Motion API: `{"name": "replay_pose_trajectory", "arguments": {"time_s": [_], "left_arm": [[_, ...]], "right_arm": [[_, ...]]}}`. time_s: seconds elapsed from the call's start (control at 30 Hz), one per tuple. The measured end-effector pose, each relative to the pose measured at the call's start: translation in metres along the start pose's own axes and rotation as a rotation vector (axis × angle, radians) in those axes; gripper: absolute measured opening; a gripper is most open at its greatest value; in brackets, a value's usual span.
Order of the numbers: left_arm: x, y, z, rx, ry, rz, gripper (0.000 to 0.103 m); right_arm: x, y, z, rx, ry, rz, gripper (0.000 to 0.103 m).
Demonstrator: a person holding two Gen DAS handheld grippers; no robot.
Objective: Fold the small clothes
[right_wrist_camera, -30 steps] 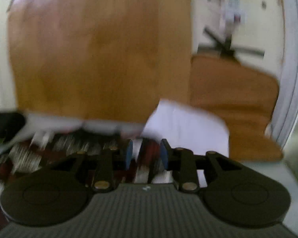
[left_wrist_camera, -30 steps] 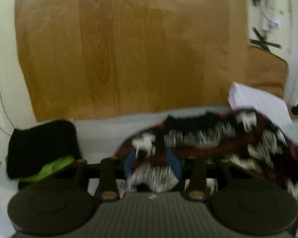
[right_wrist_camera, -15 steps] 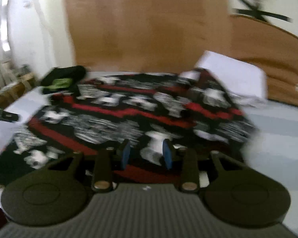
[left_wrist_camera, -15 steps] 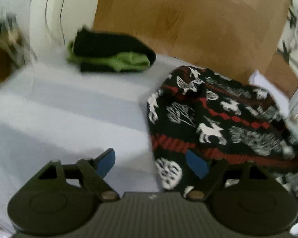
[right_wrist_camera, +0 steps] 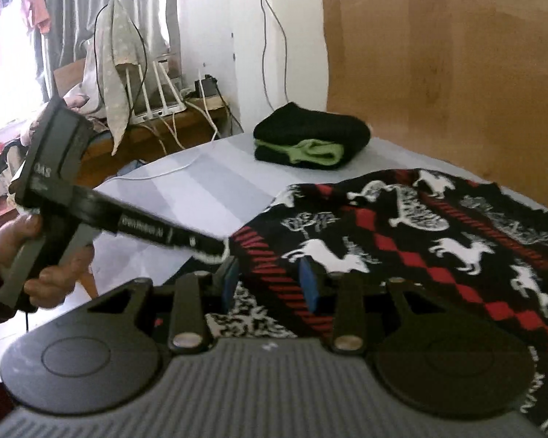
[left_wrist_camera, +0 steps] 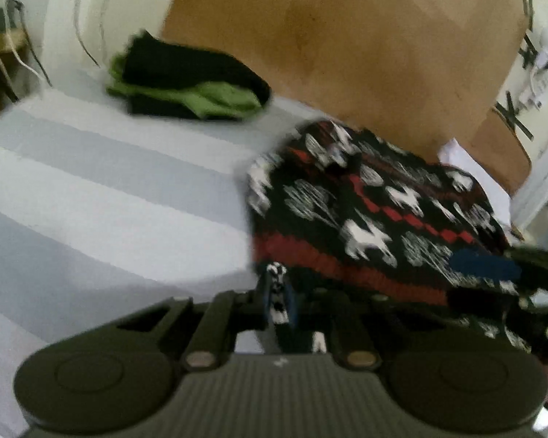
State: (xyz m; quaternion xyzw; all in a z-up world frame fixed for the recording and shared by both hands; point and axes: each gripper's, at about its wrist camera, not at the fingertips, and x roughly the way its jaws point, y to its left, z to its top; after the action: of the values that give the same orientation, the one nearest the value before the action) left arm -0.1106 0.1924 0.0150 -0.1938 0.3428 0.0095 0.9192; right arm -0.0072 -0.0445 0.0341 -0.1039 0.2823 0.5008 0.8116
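A black, red and white patterned sweater (left_wrist_camera: 365, 219) lies on the pale striped bed (left_wrist_camera: 109, 189); it also shows in the right wrist view (right_wrist_camera: 420, 241). My left gripper (left_wrist_camera: 278, 297) is shut on the sweater's near left edge, with a bit of patterned cloth between its blue pads. My right gripper (right_wrist_camera: 268, 283) is open over the sweater's near edge, close to the left gripper's body (right_wrist_camera: 135, 222). A blue pad of the right gripper (left_wrist_camera: 484, 264) shows at the right of the left wrist view.
A folded black and green garment (left_wrist_camera: 190, 84) lies at the far side of the bed, also seen in the right wrist view (right_wrist_camera: 310, 138). A wooden headboard (left_wrist_camera: 347, 43) stands behind. A cluttered side table with cables (right_wrist_camera: 157, 120) stands left of the bed.
My left gripper was open beside the sweater and has now shut on its near edge. My right gripper has swung left and opened over that same edge.
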Motion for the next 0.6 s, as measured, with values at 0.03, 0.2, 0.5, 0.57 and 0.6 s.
{"name": "replay_pose_trajectory", "arguments": {"time_s": [0.03, 0.2, 0.5, 0.57, 0.6], "left_arm": [[-0.007, 0.008, 0.007, -0.007, -0.033, 0.033, 0.008], [-0.048, 0.03, 0.06, 0.005, -0.256, 0.317, 0.008], [-0.056, -0.088, 0.094, 0.306, -0.506, 0.162, 0.008], [-0.047, -0.127, 0.1, 0.391, -0.53, 0.096, 0.008], [-0.04, -0.149, 0.102, 0.432, -0.535, 0.054, 0.008]], "right_arm": [[0.004, 0.0, 0.0, 0.006, 0.01, -0.005, 0.04], [0.022, -0.004, -0.004, 0.061, 0.074, -0.023, 0.04], [-0.002, -0.044, -0.013, 0.262, 0.022, -0.084, 0.04], [-0.02, -0.06, -0.021, 0.308, -0.001, -0.126, 0.04], [-0.029, -0.068, -0.026, 0.334, -0.012, -0.145, 0.04]]}}
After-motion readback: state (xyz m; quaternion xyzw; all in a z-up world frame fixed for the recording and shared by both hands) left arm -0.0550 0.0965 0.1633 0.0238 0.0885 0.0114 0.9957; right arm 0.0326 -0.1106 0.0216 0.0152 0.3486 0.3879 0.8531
